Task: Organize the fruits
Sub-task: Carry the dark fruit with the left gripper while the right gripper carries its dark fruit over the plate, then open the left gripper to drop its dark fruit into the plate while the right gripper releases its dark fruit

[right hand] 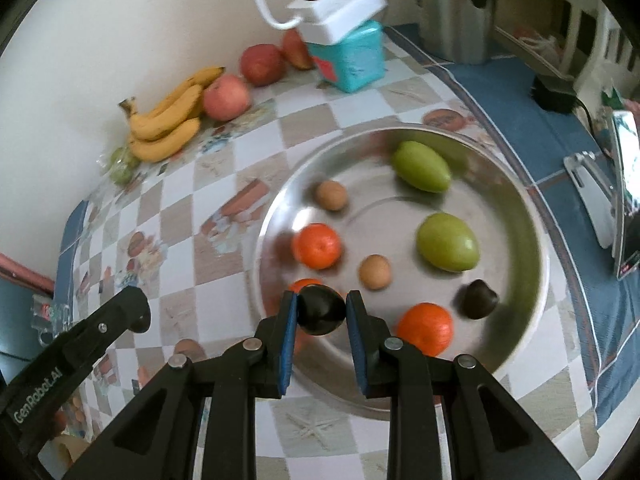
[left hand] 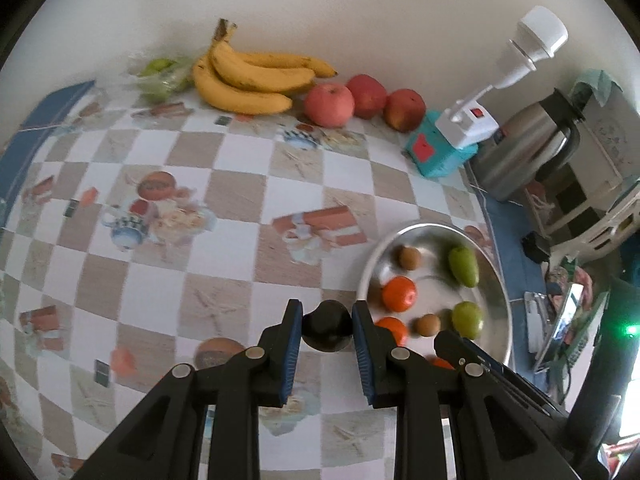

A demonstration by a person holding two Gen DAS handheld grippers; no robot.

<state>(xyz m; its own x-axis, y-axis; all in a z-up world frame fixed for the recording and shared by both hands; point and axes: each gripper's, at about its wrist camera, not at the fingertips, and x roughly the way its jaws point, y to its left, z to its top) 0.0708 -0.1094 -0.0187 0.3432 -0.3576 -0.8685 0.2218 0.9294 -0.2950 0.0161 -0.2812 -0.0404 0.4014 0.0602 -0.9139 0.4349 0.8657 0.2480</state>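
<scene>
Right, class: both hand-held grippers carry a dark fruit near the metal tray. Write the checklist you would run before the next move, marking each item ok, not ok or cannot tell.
1. Left hand-held gripper shut on a dark fruit: ok.
2. Right hand-held gripper shut on its dark fruit: ok.
3. Right fruit over the metal tray: ok.
4. Left fruit over the tray: not ok, it is beside the rim, over the tablecloth.
5. Bare tray floor for placing: ok.
6. Height of each fruit above the surface: cannot tell.
</scene>
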